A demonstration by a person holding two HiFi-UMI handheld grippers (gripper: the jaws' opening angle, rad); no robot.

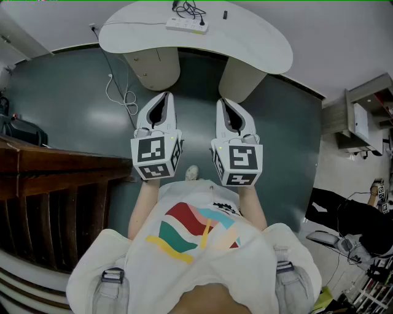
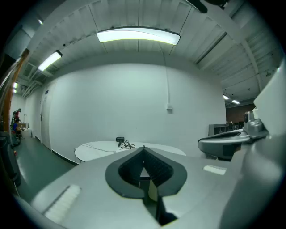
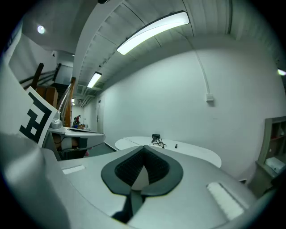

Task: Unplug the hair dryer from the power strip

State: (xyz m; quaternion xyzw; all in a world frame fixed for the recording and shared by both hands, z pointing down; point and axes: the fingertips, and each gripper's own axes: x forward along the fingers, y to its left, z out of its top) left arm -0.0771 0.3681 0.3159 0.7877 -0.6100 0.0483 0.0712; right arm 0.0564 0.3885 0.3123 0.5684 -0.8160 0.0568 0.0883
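A white power strip (image 1: 186, 25) lies on the far side of a white oval table (image 1: 258, 43), with a black plug in it. Black coiled cord (image 1: 188, 8) runs from it to the picture's top edge, where the hair dryer is mostly cut off. The dryer shows as a small dark shape (image 2: 120, 140) in the left gripper view and again as the dark shape (image 3: 156, 137) in the right gripper view. My left gripper (image 1: 164, 95) and right gripper (image 1: 222, 102) are held side by side in front of me, well short of the table. Both are shut with nothing between their jaws.
Two pale pedestal legs (image 1: 154, 68) stand under the table on a dark green floor. A white cable (image 1: 120, 93) trails over the floor at left. A dark wooden railing (image 1: 55, 178) is at my left; shelving (image 1: 363, 118) and dark gear (image 1: 355, 225) are at right.
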